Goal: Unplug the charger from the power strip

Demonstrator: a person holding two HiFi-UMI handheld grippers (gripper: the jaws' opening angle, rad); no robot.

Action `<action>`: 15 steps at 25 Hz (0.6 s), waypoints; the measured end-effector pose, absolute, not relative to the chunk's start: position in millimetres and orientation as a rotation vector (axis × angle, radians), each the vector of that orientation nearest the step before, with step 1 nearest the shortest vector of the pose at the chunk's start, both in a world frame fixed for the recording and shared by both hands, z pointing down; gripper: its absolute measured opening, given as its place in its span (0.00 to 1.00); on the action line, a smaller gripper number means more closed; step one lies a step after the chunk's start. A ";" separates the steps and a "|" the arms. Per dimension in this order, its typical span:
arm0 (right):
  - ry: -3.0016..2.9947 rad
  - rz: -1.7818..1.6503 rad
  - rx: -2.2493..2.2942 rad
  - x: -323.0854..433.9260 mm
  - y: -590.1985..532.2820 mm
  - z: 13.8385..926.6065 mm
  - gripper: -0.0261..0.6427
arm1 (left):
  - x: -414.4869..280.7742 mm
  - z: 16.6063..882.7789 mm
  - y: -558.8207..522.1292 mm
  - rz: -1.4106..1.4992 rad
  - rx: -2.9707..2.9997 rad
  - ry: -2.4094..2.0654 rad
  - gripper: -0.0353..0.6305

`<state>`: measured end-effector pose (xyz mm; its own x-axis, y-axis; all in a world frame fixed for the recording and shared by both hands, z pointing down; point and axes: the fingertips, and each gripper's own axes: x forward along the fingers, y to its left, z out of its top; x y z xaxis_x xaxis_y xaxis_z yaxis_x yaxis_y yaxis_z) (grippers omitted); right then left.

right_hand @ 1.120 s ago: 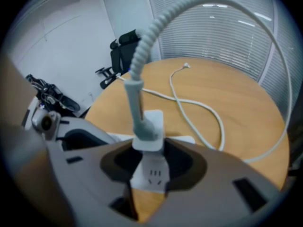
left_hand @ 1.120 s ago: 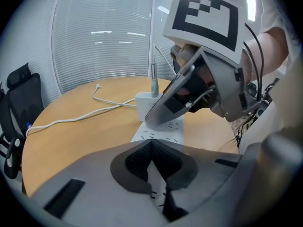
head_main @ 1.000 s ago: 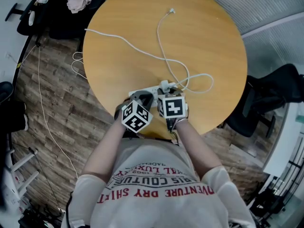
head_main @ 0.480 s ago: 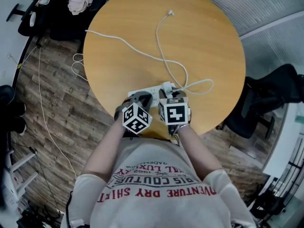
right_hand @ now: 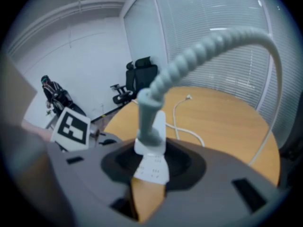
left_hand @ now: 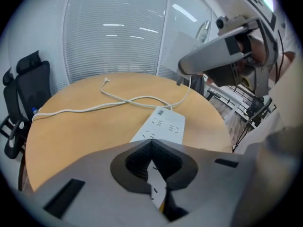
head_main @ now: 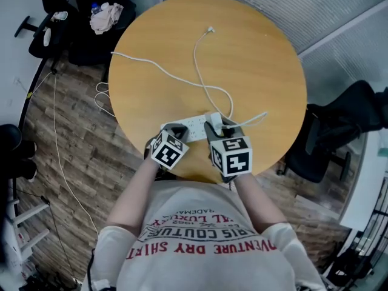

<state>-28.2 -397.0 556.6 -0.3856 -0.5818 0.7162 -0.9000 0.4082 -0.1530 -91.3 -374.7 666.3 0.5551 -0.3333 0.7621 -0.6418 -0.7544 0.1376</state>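
A white power strip [head_main: 193,127] [left_hand: 161,125] lies near the front edge of the round wooden table [head_main: 254,53]. My left gripper [head_main: 174,131] [left_hand: 152,174] is shut on the strip's near end and pins it to the table. In the right gripper view, the white charger [right_hand: 150,135] with its grey cable boot sits between the jaws of my right gripper [right_hand: 150,174], which is shut on it. The charger [head_main: 212,119] hangs above the strip, whose sockets [right_hand: 152,168] show bare below it. Its white cable [head_main: 200,71] runs across the table.
The strip's own white cord [head_main: 139,59] trails off the table's left edge to the wooden floor. Black office chairs stand at the right [head_main: 345,123] and upper left [head_main: 91,17]. A glass wall with blinds closes off the back [left_hand: 118,37].
My right gripper has risen with the charger, clear of the power strip, and the cable has shifted with it. The left gripper has stayed on the strip.
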 end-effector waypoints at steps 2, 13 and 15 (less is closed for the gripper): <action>-2.147 0.694 1.259 -27.0 -394.7 543.2 0.27 | -92.6 651.3 -377.2 1.014 2.407 -0.831 0.10; -2.433 0.548 1.288 -23.5 -381.8 466.0 0.27 | -94.6 490.5 -383.9 0.559 2.668 -1.112 0.10; -2.483 0.502 1.300 -22.5 -381.3 451.2 0.27 | -100.3 464.8 -385.5 0.485 2.694 -1.175 0.10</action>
